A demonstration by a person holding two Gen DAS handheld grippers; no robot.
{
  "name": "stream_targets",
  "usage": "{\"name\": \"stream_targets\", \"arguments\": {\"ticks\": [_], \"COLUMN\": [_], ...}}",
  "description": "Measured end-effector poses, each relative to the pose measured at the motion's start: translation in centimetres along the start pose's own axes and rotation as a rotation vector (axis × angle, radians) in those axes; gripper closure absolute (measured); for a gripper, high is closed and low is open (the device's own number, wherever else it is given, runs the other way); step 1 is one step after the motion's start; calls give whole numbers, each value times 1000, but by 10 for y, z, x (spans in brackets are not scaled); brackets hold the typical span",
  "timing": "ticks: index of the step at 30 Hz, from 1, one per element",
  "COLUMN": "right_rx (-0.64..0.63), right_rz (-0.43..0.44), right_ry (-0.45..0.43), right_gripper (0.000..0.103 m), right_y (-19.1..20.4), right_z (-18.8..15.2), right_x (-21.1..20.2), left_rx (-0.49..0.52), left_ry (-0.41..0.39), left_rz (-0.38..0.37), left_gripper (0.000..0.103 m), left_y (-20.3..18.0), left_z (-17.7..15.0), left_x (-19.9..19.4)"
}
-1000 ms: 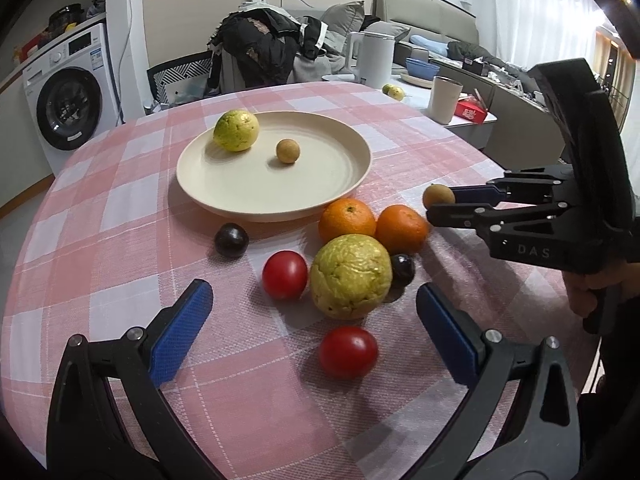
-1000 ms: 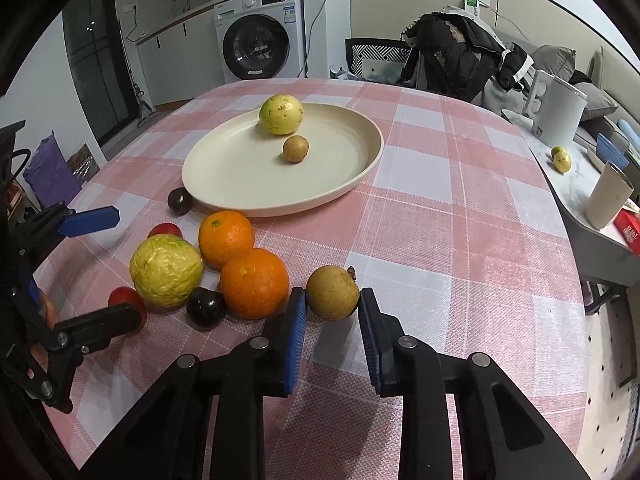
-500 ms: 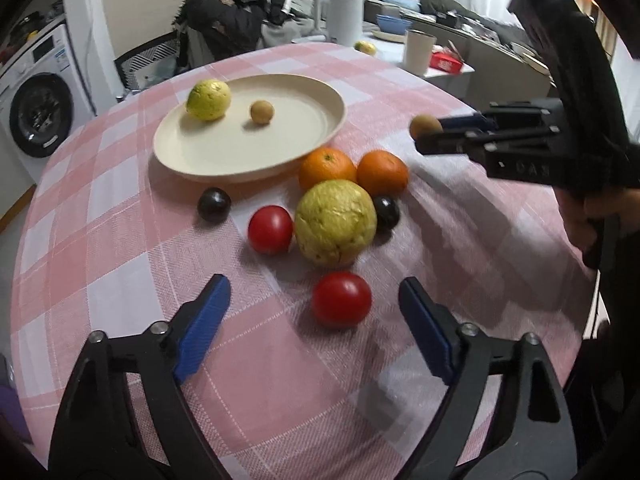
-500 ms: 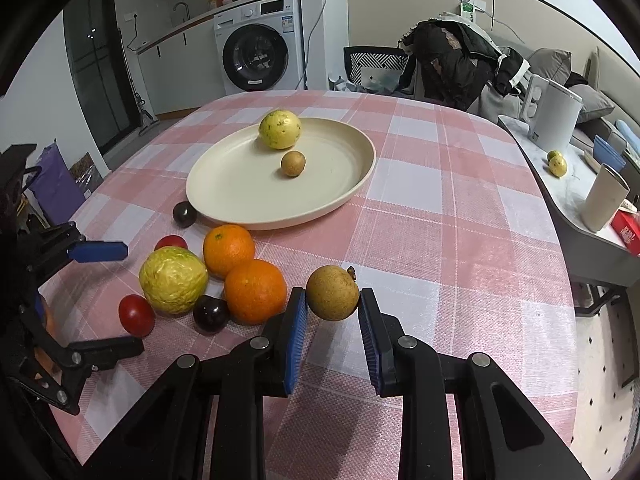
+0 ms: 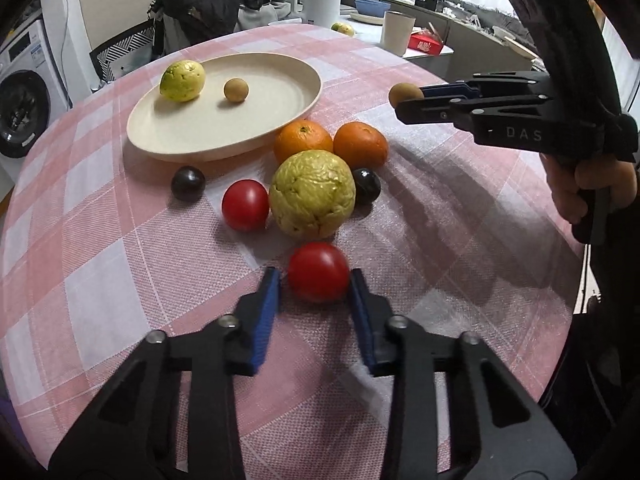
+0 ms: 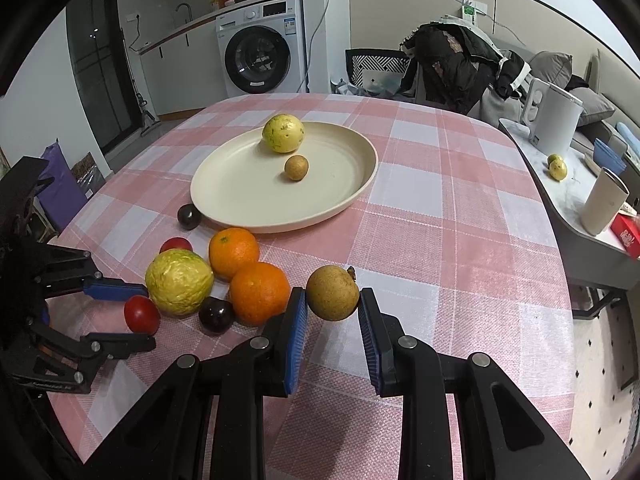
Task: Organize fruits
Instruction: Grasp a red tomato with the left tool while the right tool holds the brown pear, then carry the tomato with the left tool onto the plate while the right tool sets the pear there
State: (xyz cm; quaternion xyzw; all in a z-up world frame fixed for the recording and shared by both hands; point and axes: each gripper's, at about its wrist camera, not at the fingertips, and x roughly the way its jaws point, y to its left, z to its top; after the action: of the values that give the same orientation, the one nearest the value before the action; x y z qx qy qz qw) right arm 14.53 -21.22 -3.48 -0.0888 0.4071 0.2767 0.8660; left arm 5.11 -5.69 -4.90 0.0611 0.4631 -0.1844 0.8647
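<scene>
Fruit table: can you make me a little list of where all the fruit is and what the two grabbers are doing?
plate: one yellow-green fruit, one small brown fruit
loose on tablecloth: two oranges, big yellow-green fruit, two dark fruits, one red tomato
left gripper: just closed around second tomato
right gripper: holding brown fruit in the air

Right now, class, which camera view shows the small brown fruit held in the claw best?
The right wrist view: the brown fruit fills the centre, between the pads. The left wrist view shows it small, partly hidden by the right claw.
</scene>
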Motion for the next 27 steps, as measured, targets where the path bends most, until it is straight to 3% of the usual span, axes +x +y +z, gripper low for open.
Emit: {"name": "stream_targets", "arguments": {"ticks": [18, 27], "right_rx": [0, -12], "right_rz": [-2, 25], "right_ry": [-16, -75], "right_gripper": [76, 76], "right_y": [-2, 3], "right_z": [1, 3], "right_x": [-5, -16], "left_rx": [2, -40], "left_ry": [-59, -138], "left_rz": [-32, -11], "left_gripper": [77, 77], "left_y": [0, 10], "left_z": [4, 10], "left_x": [-21, -42]}}
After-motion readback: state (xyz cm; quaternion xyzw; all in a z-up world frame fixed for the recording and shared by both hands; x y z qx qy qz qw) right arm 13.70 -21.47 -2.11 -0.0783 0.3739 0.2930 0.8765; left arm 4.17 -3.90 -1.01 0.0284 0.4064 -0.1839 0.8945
